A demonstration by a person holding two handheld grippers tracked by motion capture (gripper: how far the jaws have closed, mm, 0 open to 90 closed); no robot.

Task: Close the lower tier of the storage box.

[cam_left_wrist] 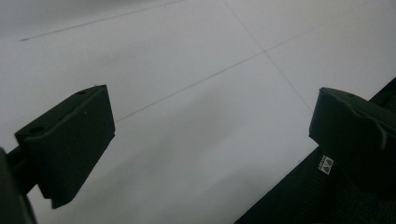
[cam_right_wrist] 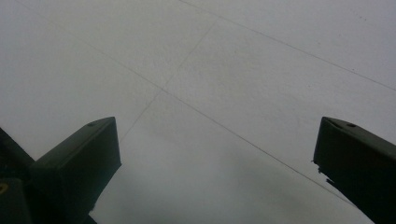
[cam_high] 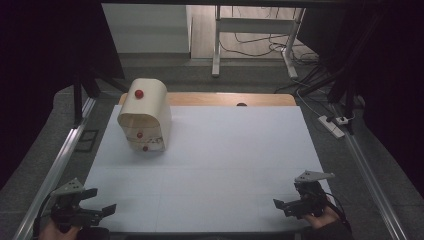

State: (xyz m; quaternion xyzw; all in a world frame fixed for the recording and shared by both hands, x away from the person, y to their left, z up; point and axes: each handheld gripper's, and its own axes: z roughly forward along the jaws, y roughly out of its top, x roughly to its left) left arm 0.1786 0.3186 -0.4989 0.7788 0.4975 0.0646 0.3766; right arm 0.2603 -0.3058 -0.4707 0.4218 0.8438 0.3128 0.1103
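The cream box (cam_high: 145,116) w/ red knobs is being left standing at approx. 10 o'clock on the white table (cam_high: 225,165), untouched. The left gripper (cam_high: 97,202) is being held at 7 o'clock, jaws spread wide, nothing between. The right gripper (cam_high: 286,204) is being held at 5 o'clock, jaws likewise apart, both well away from the box.

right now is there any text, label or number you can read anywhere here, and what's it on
No readable words or numbers anywhere.
Small white tag on the dark fabric by the left tongs: two triangle-like marks and tiny print, too small to read.
Cream box with red knobs: a pale panel low on its front, markings too blurred to read.
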